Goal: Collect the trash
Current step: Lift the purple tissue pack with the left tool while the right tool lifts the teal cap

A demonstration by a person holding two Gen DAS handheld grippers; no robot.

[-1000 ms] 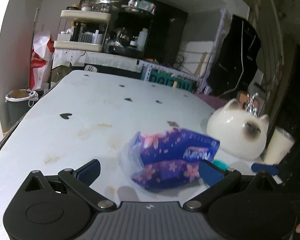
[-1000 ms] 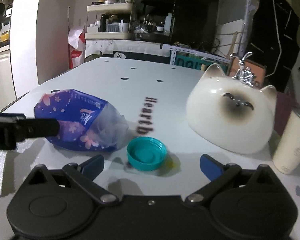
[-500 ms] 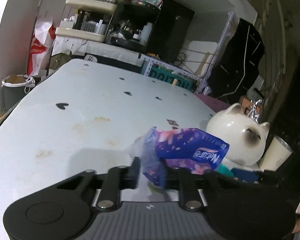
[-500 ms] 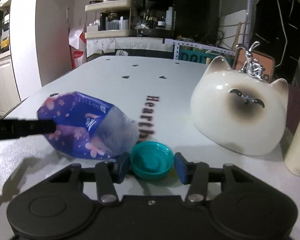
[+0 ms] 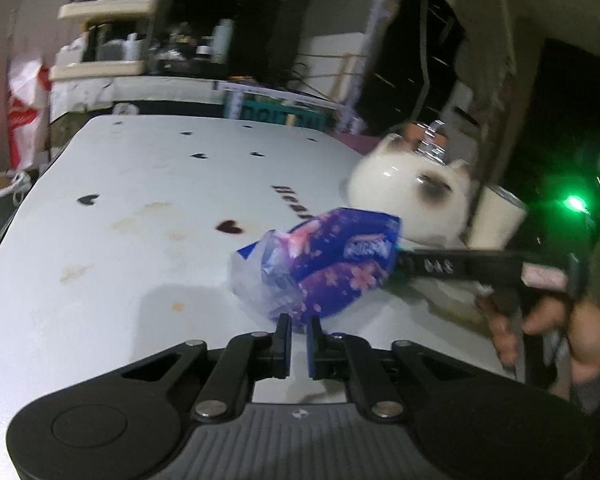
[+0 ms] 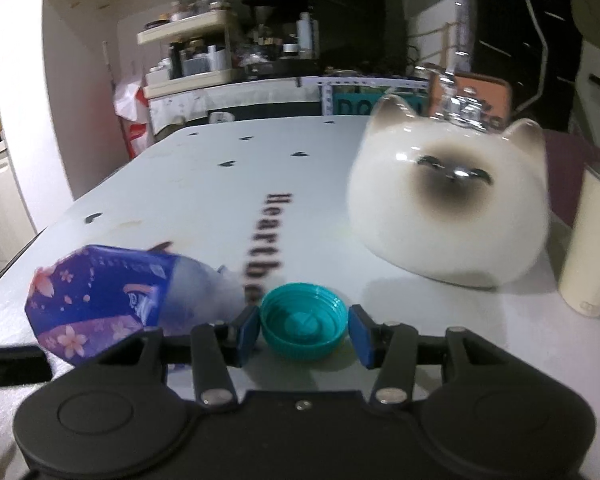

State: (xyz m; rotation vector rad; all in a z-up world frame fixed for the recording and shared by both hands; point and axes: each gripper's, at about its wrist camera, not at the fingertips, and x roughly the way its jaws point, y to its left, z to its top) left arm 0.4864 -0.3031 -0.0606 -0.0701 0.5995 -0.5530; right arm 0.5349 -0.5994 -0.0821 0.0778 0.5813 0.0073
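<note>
The left gripper [image 5: 298,334] points forward and slightly down, its two black fingers [image 5: 283,336] drawn almost together with only a thin gap between their tips, pinching the near edge of the purple wrapper [image 5: 332,264]. The right gripper [image 6: 303,330] is held low and level, its blue-padded fingers [image 6: 247,330] closed in to either side of the teal cap [image 6: 303,326], the left pad touching its rim and the right pad just beside it. In the left wrist view the right gripper's black body reaches in from the right, gripped by the person's right hand [image 5: 548,328] with fingers curled around the handle.
</note>
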